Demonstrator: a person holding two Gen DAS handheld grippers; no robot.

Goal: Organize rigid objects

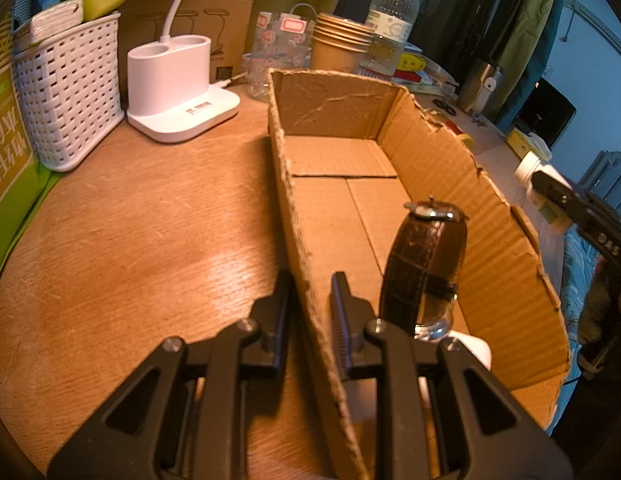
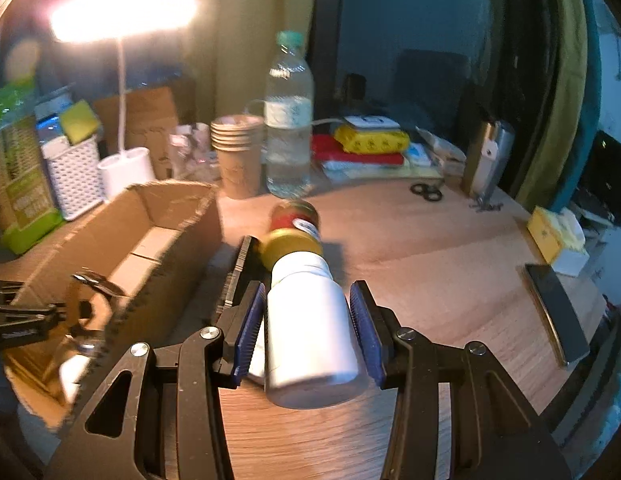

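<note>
Between the blue pads of the right claw a white pill bottle was gripped by its sides, cap forward, above the bench and just beside the cardboard box; no earlier frame was supplied. The left claw was closed on the box's near wall; a dark-strapped wristwatch lay inside. For a good placement, the bottle was judged best carried over the torn rim, lowered clear of the watch, then released; the box was best kept steadied. No label on the bottle could be read; blur obscured print elsewhere.
</note>
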